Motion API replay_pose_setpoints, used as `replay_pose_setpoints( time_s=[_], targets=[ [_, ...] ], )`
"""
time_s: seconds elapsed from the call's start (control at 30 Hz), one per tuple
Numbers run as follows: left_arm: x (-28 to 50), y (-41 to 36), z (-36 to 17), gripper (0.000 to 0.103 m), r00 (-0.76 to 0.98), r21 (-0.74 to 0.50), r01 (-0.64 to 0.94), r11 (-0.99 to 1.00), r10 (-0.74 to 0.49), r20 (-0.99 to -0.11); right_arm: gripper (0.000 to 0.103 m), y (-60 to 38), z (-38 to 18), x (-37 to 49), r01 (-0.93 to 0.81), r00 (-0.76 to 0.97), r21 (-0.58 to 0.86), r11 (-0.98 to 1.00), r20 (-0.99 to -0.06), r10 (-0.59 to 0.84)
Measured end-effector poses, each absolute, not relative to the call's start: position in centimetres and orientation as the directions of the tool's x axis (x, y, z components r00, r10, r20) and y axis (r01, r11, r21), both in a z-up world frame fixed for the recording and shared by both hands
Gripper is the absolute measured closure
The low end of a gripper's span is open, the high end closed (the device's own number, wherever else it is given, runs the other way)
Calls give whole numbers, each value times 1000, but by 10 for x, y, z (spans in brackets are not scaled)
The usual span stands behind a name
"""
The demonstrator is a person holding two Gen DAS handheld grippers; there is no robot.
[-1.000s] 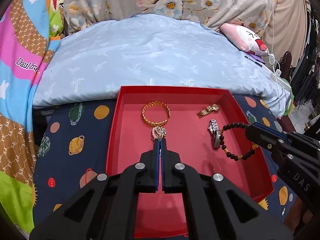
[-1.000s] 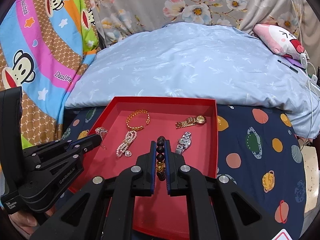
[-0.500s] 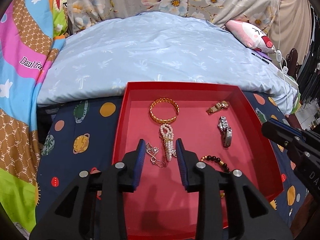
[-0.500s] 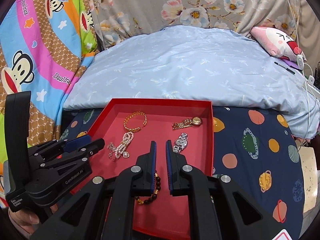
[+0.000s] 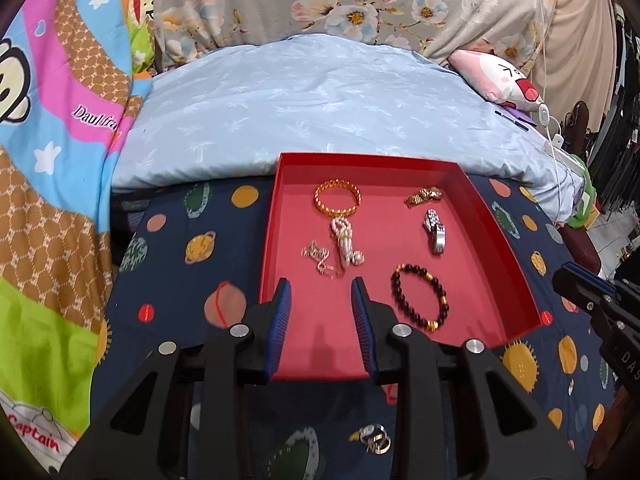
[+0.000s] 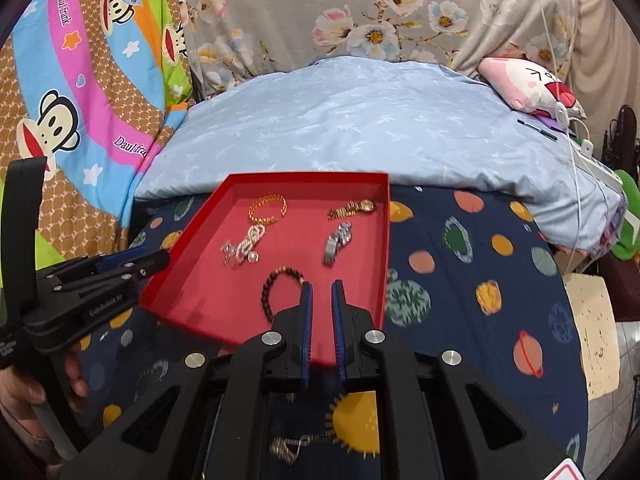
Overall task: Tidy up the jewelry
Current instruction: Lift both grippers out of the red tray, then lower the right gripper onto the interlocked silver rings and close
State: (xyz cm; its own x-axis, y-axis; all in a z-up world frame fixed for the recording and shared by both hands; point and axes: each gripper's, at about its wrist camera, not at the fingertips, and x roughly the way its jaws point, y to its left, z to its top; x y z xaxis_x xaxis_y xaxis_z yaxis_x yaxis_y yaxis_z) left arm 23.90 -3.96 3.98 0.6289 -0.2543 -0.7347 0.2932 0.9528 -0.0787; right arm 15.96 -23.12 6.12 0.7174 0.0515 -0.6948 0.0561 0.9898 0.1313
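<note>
Both my jaws now gape empty, drawn back from the red tray [image 5: 496, 216]. My left gripper [image 5: 320, 308] has released the glittery silver chain [image 5: 318, 258] beside the knobbly pearl strand [image 5: 344, 242]. My right gripper [image 6: 320, 300] has dropped the round dark bead bracelet [image 5: 420, 298] nearby. Gold rings [image 5: 376, 442] wait outside on the bed's planet-print cloth [image 5: 192, 216].

A dark blue cloth with planets [image 5: 192, 248] covers the near surface. Behind it lies a pale blue quilt [image 5: 320, 112], with a grey flowered fabric [image 6: 360, 12] at the back, a colourful monkey blanket [image 6: 80, 80] on the left and a pink plush pillow [image 5: 496, 76] on the right.
</note>
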Motion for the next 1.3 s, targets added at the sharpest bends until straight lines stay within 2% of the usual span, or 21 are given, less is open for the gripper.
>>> replay_pose_setpoints(
  time_s=[0.43,0.97,1.03,1.1,1.3],
  targets=[
    [178,-12,25,72,589,-102,267,958,-246,-770,92,-233,38,92,106,672,198,974,-736,76],
    [126,-1,-28,69,466,-161,230,960,-254,-848,92,-223,-8,56,131,598,251,959,-792,126],
    [126,-2,-29,69,463,-164,229,960,-255,-849,89,-220,-10,57,121,598,258,958,-790,137],
    [126,-5,-29,69,463,-160,234,959,-255,-849,81,-215,-13,60,111,595,256,960,-791,142],
    [127,-8,-30,68,465,-156,242,958,-256,-848,81,-204,-18,74,86,586,259,962,-794,162]
  ],
)
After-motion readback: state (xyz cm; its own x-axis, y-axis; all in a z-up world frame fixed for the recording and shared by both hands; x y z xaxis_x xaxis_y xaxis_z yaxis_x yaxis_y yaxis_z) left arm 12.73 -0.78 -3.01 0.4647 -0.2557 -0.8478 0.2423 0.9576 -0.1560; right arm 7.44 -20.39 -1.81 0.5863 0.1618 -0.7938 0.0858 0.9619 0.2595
